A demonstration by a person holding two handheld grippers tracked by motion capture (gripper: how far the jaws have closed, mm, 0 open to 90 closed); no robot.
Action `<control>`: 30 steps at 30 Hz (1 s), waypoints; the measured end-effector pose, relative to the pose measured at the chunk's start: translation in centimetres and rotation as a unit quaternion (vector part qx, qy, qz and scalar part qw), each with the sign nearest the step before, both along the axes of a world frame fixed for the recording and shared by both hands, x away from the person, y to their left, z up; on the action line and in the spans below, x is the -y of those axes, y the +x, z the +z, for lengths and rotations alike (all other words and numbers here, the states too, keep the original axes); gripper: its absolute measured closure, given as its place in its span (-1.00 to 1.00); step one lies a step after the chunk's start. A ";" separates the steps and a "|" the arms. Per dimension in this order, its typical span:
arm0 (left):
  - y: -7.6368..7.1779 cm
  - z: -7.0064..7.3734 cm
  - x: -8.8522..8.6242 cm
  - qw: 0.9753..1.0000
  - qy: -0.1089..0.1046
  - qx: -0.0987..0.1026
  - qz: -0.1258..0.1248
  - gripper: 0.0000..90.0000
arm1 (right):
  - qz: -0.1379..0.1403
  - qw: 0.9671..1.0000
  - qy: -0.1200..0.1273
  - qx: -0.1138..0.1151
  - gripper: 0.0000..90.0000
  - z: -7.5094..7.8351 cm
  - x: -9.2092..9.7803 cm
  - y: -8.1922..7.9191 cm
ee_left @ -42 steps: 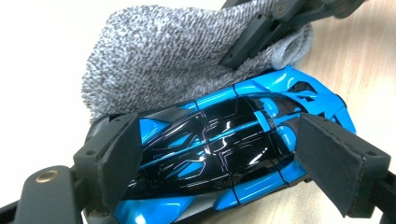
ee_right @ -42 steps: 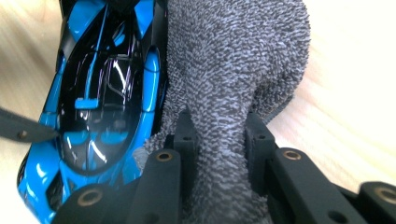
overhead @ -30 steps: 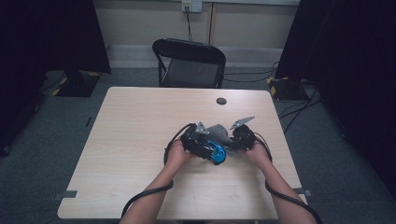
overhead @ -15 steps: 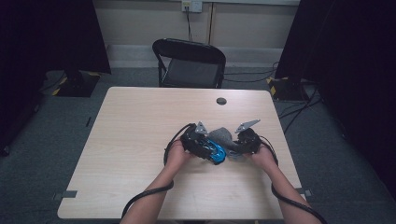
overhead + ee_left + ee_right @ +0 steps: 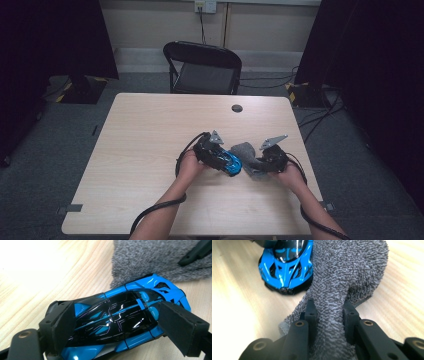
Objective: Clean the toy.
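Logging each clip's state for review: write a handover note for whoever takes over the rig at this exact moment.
Left gripper: shut on the blue toy car, jaws clamping its sides, car resting on the table.
Right gripper: shut on the grey cloth, pinching a bunched fold; the rest of the cloth lies against the car's end.
Done: car held steady, cloth gripped and brought up to it.
Left: probably wiping the car's body with the cloth; how much is already wiped cannot be told.

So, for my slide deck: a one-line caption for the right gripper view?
Right gripper clamps a grey towel beside the blue toy car on the wooden table.
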State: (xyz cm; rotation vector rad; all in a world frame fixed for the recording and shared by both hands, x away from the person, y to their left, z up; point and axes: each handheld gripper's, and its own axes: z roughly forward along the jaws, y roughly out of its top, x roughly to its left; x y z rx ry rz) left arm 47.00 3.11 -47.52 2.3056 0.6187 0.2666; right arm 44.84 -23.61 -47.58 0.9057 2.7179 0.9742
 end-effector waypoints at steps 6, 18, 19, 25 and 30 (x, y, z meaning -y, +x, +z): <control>0.0 0.0 0.1 1.000 0.005 0.001 0.000 -0.67 | -0.001 1.000 0.000 -0.002 0.60 0.1 0.4 -0.8; -0.2 0.0 0.1 1.000 0.010 0.006 0.001 -0.67 | -0.020 1.000 0.010 -0.001 0.58 0.8 3.2 -2.7; -0.2 0.0 0.1 1.000 0.010 0.006 0.001 -0.67 | -0.027 1.000 0.015 -0.002 0.58 0.9 3.6 -2.8; -0.2 0.0 0.1 1.000 0.011 0.006 0.002 -0.67 | -0.047 0.998 0.030 0.009 0.57 1.9 5.2 -3.2; -0.3 0.0 0.1 1.000 0.009 0.007 0.004 -0.67 | -0.076 0.996 0.042 0.024 0.58 2.9 5.3 -2.2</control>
